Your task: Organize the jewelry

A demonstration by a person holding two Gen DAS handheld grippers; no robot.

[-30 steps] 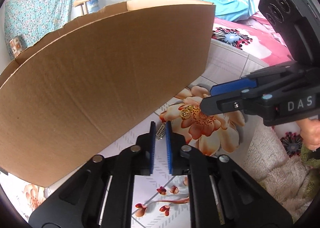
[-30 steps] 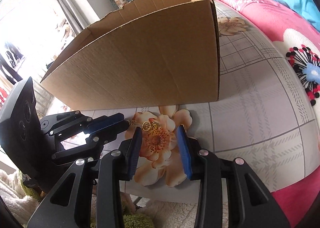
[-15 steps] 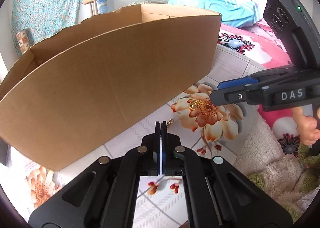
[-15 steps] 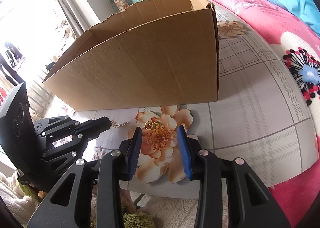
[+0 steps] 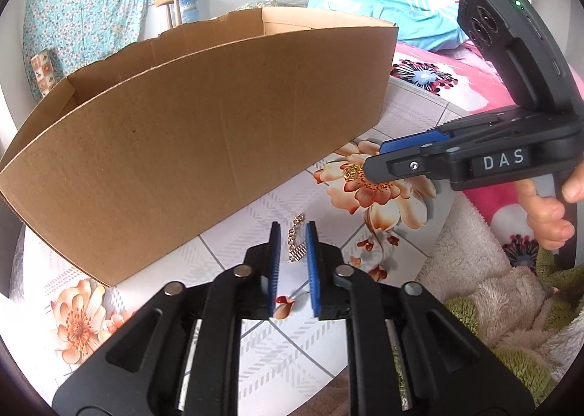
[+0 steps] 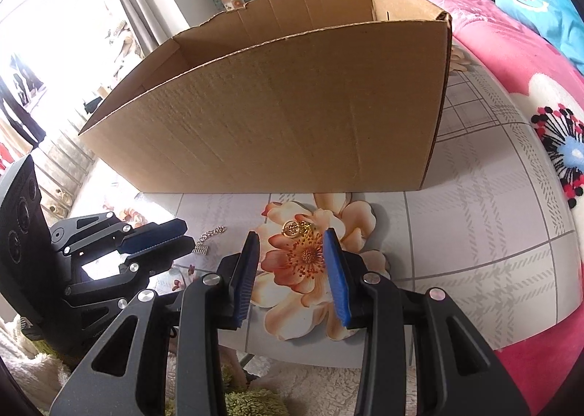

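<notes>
A gold chain piece (image 5: 296, 243) lies on the tiled tabletop between the tips of my left gripper (image 5: 293, 231), which is open and empty. It also shows in the right wrist view (image 6: 208, 239). A gold ring-shaped piece (image 6: 295, 228) lies on an orange flower print just ahead of my right gripper (image 6: 291, 237), which is open and empty. The same piece shows in the left wrist view (image 5: 352, 172) at the right gripper's fingertips (image 5: 376, 169). An open cardboard box (image 5: 204, 131) stands right behind both pieces.
The table (image 6: 474, 226) has a flowered tile-pattern cover. Its near edge meets a fluffy green and beige blanket (image 5: 511, 306). A pink flowered bedspread (image 6: 529, 61) lies to the right. The left gripper (image 6: 153, 239) sits close to the left of my right gripper.
My left gripper was shut half a second ago and has opened, and the gold chain piece now lies between its tips. Both grippers have drawn back a little from the box.
</notes>
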